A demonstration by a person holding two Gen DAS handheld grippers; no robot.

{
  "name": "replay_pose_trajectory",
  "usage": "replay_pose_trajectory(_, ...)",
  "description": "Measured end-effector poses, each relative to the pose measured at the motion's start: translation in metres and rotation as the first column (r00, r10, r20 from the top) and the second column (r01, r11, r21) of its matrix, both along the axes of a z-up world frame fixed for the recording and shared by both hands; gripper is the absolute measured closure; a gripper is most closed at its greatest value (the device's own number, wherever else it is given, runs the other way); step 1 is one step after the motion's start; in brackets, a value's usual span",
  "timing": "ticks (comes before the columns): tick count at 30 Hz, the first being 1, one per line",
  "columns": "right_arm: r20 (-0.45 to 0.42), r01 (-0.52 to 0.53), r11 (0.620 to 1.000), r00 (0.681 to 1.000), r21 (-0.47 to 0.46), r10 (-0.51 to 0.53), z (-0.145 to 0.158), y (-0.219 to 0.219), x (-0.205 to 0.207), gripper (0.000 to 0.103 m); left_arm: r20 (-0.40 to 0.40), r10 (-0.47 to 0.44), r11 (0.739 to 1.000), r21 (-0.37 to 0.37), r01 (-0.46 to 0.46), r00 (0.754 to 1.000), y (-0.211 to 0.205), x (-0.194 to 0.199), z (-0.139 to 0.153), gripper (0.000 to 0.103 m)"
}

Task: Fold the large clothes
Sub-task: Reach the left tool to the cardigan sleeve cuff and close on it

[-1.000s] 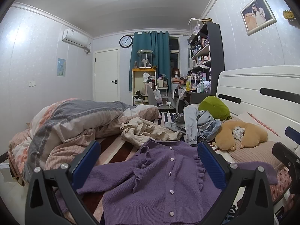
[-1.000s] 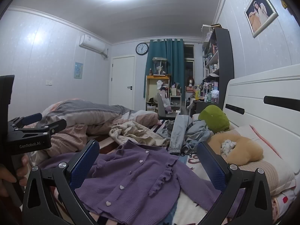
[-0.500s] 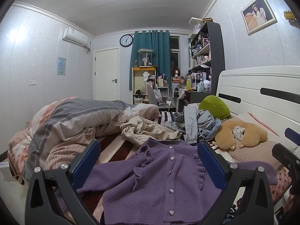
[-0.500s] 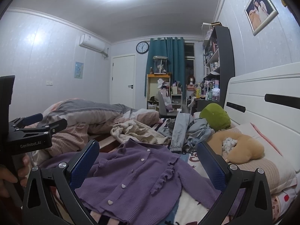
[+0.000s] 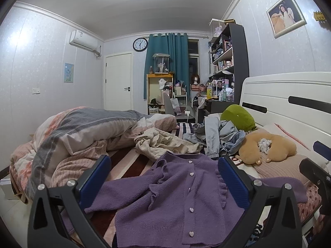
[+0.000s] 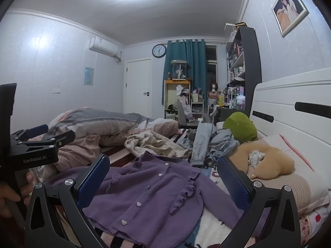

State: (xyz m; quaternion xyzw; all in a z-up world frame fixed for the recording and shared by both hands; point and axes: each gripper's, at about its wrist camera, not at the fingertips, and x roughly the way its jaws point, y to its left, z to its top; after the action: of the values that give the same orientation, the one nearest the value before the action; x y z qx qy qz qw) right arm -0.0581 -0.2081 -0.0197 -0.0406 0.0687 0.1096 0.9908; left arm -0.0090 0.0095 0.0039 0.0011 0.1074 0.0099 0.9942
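1. The purple cardigan point(image 5: 186, 196) lies spread, buttoned front up, across the lower centre of the left wrist view, on the bed point(image 5: 128, 165). One sleeve reaches toward lower left, the other toward the right edge of the frame.
2. The left gripper point(image 5: 163, 186) hangs above the cardigan with its jaws spread wide and nothing between them. The right gripper point(image 6: 163, 186) is likewise released and empty.
3. In the right wrist view the left gripper shows again at the left edge, held by a hand point(image 6: 10, 196).
4. Little has changed over the last second. The left view is almost identical, while the right view has crept slightly, so the cardigan sits a touch higher and more to the right in its frame (a small drift, not a reach).
5. That suggests folding has not begun: both grippers appear to be lining up over the garment, no cloth taken.
6. A beige garment point(image 5: 165, 142) and some light-blue clothes point(image 5: 217, 136) lie heaped beyond the collar in mid-frame, close to the cardigan's top edge. A tan plush cushion point(image 5: 266, 148) sits at mid-right. These could snag a sleeve when it is lifted.
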Motion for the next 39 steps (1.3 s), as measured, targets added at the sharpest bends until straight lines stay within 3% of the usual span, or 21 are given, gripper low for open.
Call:
replay_pose_trajectory(6, -0.015, 0.006, 1.0, 1.0, -0.012, -0.006, -0.007, 0.008, 0.011, 0.0, -0.036, 0.005, 1.0, -0.007, -0.005, 0.999, 0.018, 0.011, -0.012, 0.001)
replay_pose_trajectory(10, -0.059, 0.006, 1.0, 0.998, -0.012, -0.007, -0.015, 0.009, 0.033, 0.0, -0.035, 0.054, 0.999, 0.009, -0.054, 0.998, 0.056, 0.017, -0.037, 0.001)
replay_pose_trajectory(14, -0.12, 0.018, 0.999, 0.993, -0.033, -0.021, -0.029, 0.022, 0.052, 0.0, -0.152, 0.123, 0.99, -0.052, -0.132, 0.981, 0.124, 0.033, -0.077, 0.001)
replay_pose_trajectory(20, -0.204, 0.017, 1.0, 0.979, -0.023, -0.021, -0.052, 0.024, 0.087, 0.0, -0.287, 0.204, 0.954, -0.158, -0.256, 0.936, 0.211, 0.034, -0.137, 0.002)
replay_pose_trajectory(24, -0.226, 0.026, 0.999, 0.973, -0.038, -0.034, -0.056, 0.032, 0.102, 0.0, -0.318, 0.233, 0.93, -0.204, -0.306, 0.919, 0.251, 0.026, -0.171, 0.014)
replay_pose_trajectory(28, -0.232, 0.019, 0.998, 0.972, -0.053, -0.031, -0.056, 0.041, 0.109, 0.0, -0.357, 0.231, 0.902, -0.271, -0.337, 0.905, 0.286, 0.022, -0.206, 0.02)
replay_pose_trajectory(31, -0.238, -0.012, 0.998, 0.971, -0.066, -0.004, -0.059, 0.052, 0.118, 0.0, -0.385, 0.206, 0.885, -0.319, -0.34, 0.899, 0.305, 0.023, -0.229, 0.028)
replay_pose_trajectory(36, -0.274, -0.123, 0.988, 0.957, -0.097, 0.093, -0.075, 0.089, 0.133, 0.0, -0.428, 0.166, 0.869, -0.363, -0.337, 0.888, 0.316, 0.026, -0.259, 0.029)
replay_pose_trajectory(39, -0.293, -0.174, 0.981, 0.945, -0.083, 0.143, -0.082, 0.107, 0.142, 0.0, -0.461, 0.202, 0.848, -0.359, -0.389, 0.864, 0.322, 0.03, -0.275, 0.029)
